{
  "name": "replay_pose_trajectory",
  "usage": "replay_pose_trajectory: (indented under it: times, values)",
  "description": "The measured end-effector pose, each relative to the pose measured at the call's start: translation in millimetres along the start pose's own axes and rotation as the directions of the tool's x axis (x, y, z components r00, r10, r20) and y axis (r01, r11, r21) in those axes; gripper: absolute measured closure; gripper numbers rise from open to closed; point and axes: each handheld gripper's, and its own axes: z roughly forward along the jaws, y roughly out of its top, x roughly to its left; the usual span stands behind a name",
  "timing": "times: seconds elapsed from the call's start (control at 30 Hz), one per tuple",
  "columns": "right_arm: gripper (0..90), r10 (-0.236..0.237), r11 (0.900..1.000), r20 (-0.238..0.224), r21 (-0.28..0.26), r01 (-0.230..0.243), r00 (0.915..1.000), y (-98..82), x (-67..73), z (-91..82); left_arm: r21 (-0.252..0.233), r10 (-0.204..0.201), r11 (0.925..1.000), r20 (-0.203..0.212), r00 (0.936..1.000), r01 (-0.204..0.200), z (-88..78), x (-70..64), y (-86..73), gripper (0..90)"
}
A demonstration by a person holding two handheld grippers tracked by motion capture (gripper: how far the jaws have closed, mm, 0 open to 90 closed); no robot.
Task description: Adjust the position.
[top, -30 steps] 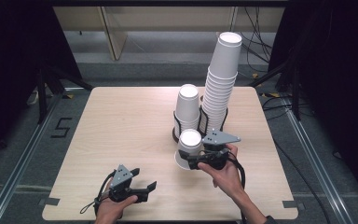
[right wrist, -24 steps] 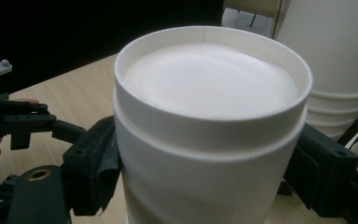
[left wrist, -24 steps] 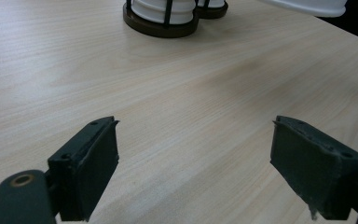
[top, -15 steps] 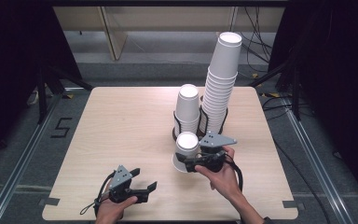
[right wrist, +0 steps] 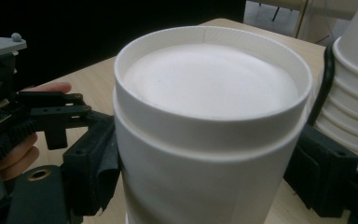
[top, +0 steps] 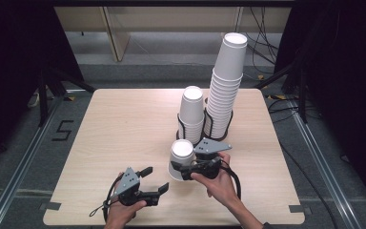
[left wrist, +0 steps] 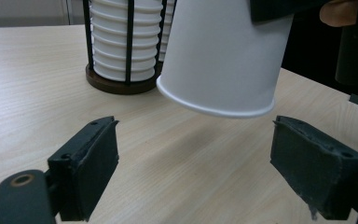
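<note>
An upside-down white paper cup [top: 181,159] [right wrist: 205,135] is clamped between the jaws of my right gripper [top: 183,170] [right wrist: 209,177], which is shut on its sides. In the left gripper view the cup [left wrist: 223,56] hangs tilted just above the table, its rim clear of the wood. My left gripper [top: 155,180] [left wrist: 196,163] stands open near the front edge, to the cup's left and nearer, its jaws wide with nothing between them. It also appears in the right gripper view as the left gripper [right wrist: 51,116] beyond the cup.
Behind the cup a black wire holder [top: 205,128] carries a short stack of cups [top: 192,110] [left wrist: 121,42] and a tall stack of cups [top: 227,81]. The wooden table [top: 119,129] has bare room on its left half. Dark floor surrounds it.
My right gripper has carried the cup to the left and nearer to the table's front, towards the left gripper. The left gripper has stayed put.
</note>
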Motion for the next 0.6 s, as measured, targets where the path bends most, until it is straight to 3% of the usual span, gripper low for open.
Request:
replay_pose_trajectory:
  times: [0.1, 0.13, 0.2, 0.23, 0.3, 0.43, 0.53, 0.6]
  values:
    - [20.2, -0.022, 1.0, -0.014, -0.012, 0.022, 0.9997, -0.3, 0.8, 3.6, -0.022, 0.008, 0.9997, 0.02, 0.9998, -0.007, 3.4, 0.3, -0.8, 14.6]
    - [20.2, -0.012, 1.0, -0.001, -0.009, 0.012, 0.9999, -0.9, 2.6, 4.8, -0.009, 0.018, 0.9998, 0.018, 0.9997, -0.018, 2.9, -0.1, -0.4, 14.6]
    - [20.2, -0.018, 1.0, -0.02, -0.01, 0.018, 0.9996, -1.7, 2.7, 7.8, -0.025, 0.024, 0.9994, 0.03, 0.9993, -0.023, 5.0, -1.0, -0.8, 14.6]
    - [20.3, 0.0, 1.0, -0.033, 0.01, 0.0, 0.9995, -2.4, 4.6, 9.4, -0.031, 0.037, 0.9989, 0.04, 0.9985, -0.036, 6.3, -1.1, -1.0, 14.6]
    - [20.2, 0.005, 1.0, -0.052, 0.005, -0.005, 0.9986, -3.1, 6.0, 12.0, -0.018, 0.061, 0.998, 0.03, 0.9977, -0.061, 7.5, -2.7, -1.1, 14.6]
    - [20.3, 0.02, 1.0, -0.061, 0.003, -0.02, 0.9979, -3.3, 8.6, 14.2, -0.021, 0.074, 0.9971, 0.035, 0.9966, -0.074, 10.8, -3.3, -2.4, 14.6]
    - [20.4, 0.039, 0.999, -0.108, -0.004, -0.04, 0.9934, -3.3, 12.2, 17.6, -0.023, 0.092, 0.9956, 0.037, 0.9951, -0.091, 13.8, -3.7, -3.7, 12.8]
    - [20.5, 0.035, 0.999, -0.111, -0.006, -0.036, 0.9931, -3.1, 12.7, 17.8, -0.009, 0.104, 0.9946, 0.026, 0.9942, -0.104, 13.7, -4.1, -3.8, 11.3]
